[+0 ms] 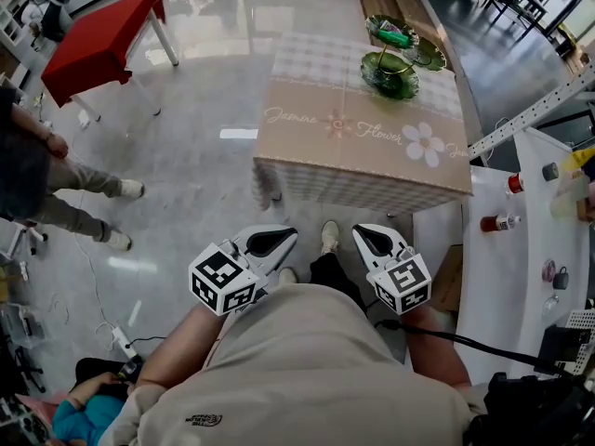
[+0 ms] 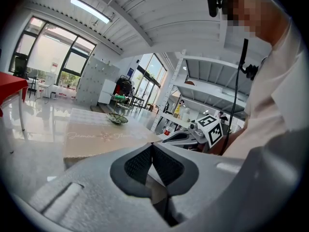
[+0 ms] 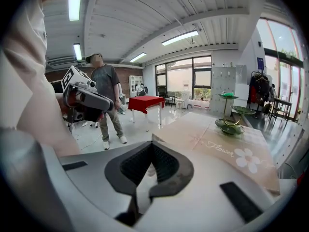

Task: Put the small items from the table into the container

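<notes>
Holding both tools close in front of your chest, you have the ribbed dark pads of your left gripper pressed tip to tip with nothing between them. Your right gripper is closed the same way and is just as empty. In the head view the two point forward and slightly down, side by side above your shoes. Straight ahead of them stands a rectangular table under a beige checked cloth with a white flower print. A green glass tiered dish stand sits at its far end. The small items lie well off to your right on a long white table. There you can see a red-capped little bottle standing upright, a second red-capped bottle that seems to lie on its side, and a grey stubby cylinder farther along. The cloth-covered table's near right corner comes close to that white table's edge. On your left, a bystander in grey trousers stands on the glossy floor, and a red-covered table stands beyond.
</notes>
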Available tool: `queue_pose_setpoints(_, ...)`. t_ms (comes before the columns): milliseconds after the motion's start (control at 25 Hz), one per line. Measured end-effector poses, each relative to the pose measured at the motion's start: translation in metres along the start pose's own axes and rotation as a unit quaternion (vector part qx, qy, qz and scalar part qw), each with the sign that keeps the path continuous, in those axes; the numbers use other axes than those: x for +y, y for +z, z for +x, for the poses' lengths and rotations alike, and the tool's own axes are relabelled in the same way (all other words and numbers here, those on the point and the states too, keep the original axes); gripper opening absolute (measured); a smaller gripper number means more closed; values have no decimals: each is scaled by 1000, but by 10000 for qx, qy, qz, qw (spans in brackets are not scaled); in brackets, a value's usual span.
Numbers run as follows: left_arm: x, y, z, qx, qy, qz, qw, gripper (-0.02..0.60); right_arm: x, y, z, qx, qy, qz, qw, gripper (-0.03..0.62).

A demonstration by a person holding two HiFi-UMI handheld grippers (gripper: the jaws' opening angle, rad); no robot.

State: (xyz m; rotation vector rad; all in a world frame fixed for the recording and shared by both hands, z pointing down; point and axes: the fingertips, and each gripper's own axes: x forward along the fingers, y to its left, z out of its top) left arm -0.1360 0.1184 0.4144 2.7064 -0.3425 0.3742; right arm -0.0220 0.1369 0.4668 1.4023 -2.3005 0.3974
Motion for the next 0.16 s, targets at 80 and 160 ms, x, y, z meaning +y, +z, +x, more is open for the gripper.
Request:
queue_pose_setpoints(80,2,3,2,-6,13,12,10000,8,-3,0,1,-7,-1,-3,10000,15)
queue_pose_setpoints(160,5,5,4,-19,25,17,10000,8,-7,0,1,-10,-3,-7,10000,15)
